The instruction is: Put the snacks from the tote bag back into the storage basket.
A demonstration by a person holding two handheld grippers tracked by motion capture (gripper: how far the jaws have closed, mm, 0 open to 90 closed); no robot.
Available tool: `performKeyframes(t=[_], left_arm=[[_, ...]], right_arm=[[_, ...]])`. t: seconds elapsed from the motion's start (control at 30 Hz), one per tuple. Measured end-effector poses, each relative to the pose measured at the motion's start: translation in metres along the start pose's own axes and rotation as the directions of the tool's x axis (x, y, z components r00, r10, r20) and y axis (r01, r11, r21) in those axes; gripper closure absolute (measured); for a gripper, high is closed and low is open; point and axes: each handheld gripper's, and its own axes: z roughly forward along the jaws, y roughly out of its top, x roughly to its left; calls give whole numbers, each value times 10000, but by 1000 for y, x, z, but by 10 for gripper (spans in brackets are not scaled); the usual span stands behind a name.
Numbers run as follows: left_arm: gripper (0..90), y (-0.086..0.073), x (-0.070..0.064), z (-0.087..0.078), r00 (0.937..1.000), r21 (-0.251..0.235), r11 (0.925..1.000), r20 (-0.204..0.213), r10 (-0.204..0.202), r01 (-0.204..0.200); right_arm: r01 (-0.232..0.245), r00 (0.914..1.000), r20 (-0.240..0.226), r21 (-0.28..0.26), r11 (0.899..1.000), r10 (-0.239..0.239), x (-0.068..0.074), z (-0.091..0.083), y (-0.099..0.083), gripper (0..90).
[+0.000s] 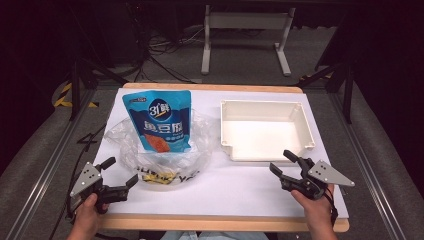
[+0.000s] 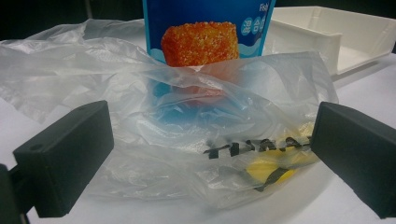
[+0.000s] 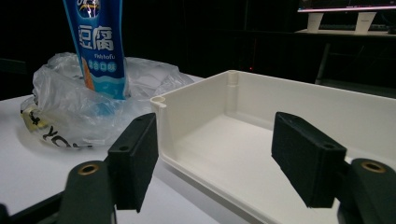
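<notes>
Hovering both grippers w/ jaws spread wide, nothing held. I read this as the start. Left gripper (image 1: 116, 175) sits just beside the crinkly clear plastic bag (image 1: 165, 150) on the white desk (image 1: 235, 192); a glossy blue snack pouch (image 1: 159, 120) stands upright inside it. Right gripper (image 1: 286, 163) faces the rigid, empty white plastic tray (image 1: 226, 125). Next, prob. pin the flimsy film, then lift the pouch out.

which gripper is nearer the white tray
Right. The right gripper sits just in front of the tray; the left gripper is across the table by the plastic bag.
</notes>
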Motion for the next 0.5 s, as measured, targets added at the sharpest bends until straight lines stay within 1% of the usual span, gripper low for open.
performKeyframes(t=[0.07,0.1,0.17,0.2,0.27,0.37,0.4,0.5], left_arm=[[1,0,0,0,10000,-5,10000,-1,8,-8],[1,0,0,0,10000,-11,10000,-2,23,-23],[2,1,0,-1,10000,-184,9998,1,-71,71],[2,1,1,-1,10000,-179,9998,-1,-90,90],[1,1,1,-1,10000,-50,10000,-15,-82,82],[2,1,2,0,9999,-45,9999,8,-143,144],[2,0,2,0,9999,-114,9998,-3,-150,150],[2,0,2,-1,9999,-151,9997,-15,-172,172]], right_arm=[[-69,9999,-105,120,9999,70,-1,1,-1,249],[-31,9999,-117,223,9997,34,-1,1,-2,232],[20,9999,-125,355,9994,-15,-1,3,-2,199],[-55,9998,-212,435,9990,64,0,5,-2,197],[-10,9997,-247,605,9982,26,0,6,-1,185],[45,9996,-272,500,9987,-31,-1,7,0,185],[82,9998,-198,405,9991,-74,-2,7,2,184],[146,9998,-165,408,9991,-140,-4,6,4,185]])
